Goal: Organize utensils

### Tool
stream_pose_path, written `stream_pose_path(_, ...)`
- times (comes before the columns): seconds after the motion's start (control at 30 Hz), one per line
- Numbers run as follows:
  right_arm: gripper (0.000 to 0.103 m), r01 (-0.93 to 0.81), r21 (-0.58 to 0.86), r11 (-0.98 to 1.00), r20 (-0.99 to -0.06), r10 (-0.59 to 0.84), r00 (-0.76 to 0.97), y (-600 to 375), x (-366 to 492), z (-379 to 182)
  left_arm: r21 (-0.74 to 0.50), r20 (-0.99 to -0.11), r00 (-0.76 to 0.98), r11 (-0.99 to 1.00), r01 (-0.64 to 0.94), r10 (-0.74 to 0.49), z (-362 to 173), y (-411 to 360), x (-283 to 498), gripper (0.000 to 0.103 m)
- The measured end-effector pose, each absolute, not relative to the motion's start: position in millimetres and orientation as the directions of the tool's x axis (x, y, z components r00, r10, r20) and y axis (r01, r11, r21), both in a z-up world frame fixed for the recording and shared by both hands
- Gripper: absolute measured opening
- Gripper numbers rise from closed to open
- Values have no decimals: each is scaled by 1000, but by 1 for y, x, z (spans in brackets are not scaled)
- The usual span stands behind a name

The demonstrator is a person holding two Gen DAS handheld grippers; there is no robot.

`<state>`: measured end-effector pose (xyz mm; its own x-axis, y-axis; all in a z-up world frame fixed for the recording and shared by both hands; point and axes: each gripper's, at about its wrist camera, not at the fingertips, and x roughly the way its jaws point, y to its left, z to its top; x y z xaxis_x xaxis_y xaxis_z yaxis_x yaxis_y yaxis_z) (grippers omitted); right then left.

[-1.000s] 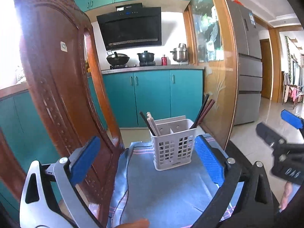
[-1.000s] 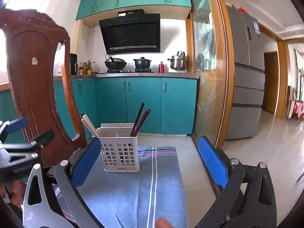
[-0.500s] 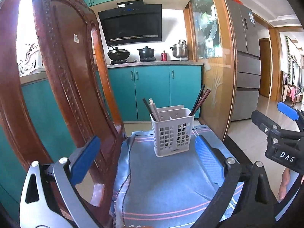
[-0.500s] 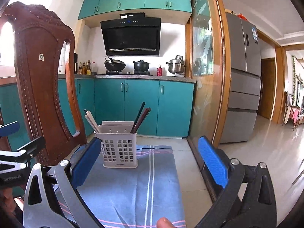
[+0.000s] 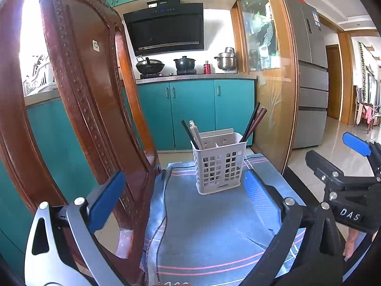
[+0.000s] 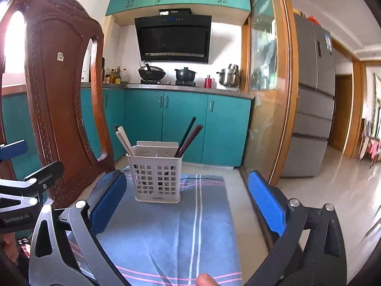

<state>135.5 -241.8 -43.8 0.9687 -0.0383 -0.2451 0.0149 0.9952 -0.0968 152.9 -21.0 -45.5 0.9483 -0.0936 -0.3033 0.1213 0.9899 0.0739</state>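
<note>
A white slotted utensil basket (image 5: 219,164) (image 6: 156,176) stands upright on a blue striped cloth (image 5: 214,226) (image 6: 171,233). Pale chopsticks (image 5: 196,134) (image 6: 123,140) lean out of its left compartment with a dark one beside them. Dark and reddish chopsticks (image 5: 254,121) (image 6: 189,135) lean out of its right compartment. My left gripper (image 5: 183,200) is open and empty, short of the basket. My right gripper (image 6: 188,202) is open and empty, also short of it. The right gripper shows at the right edge of the left wrist view (image 5: 343,166).
A carved wooden chair back (image 5: 78,100) (image 6: 54,90) stands close on the left of the cloth. A glass sliding door with a wooden frame (image 5: 273,83) (image 6: 269,95) is at the right behind the basket. Teal kitchen cabinets (image 6: 181,121) lie beyond.
Both grippers have drawn back and lifted a little from the basket, which looks smaller and farther. Both stay open and empty. The basket has not moved.
</note>
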Motion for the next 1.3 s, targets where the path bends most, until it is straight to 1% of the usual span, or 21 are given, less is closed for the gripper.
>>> stream_pose_path(0.2,100,27,-63,998,-242,-42,969,-248,136,-42,74,-313,945,990,119,-91,-47,-20,153,99)
stream_pose_path(0.5,100,31,-108,994,-228,-55,972,-243,134,-45,62,-328,940,991,119,-93,-49,-19,158,99)
stream_pose_path(0.93,100,32,-101,994,-237,-56,970,-246,134,-48,98,-343,936,987,127,-86,-56,-27,160,99)
stream_pose_path(1.3,100,34,-98,995,-240,-57,969,-248,136,-47,73,-342,935,989,126,-94,-57,-26,159,99)
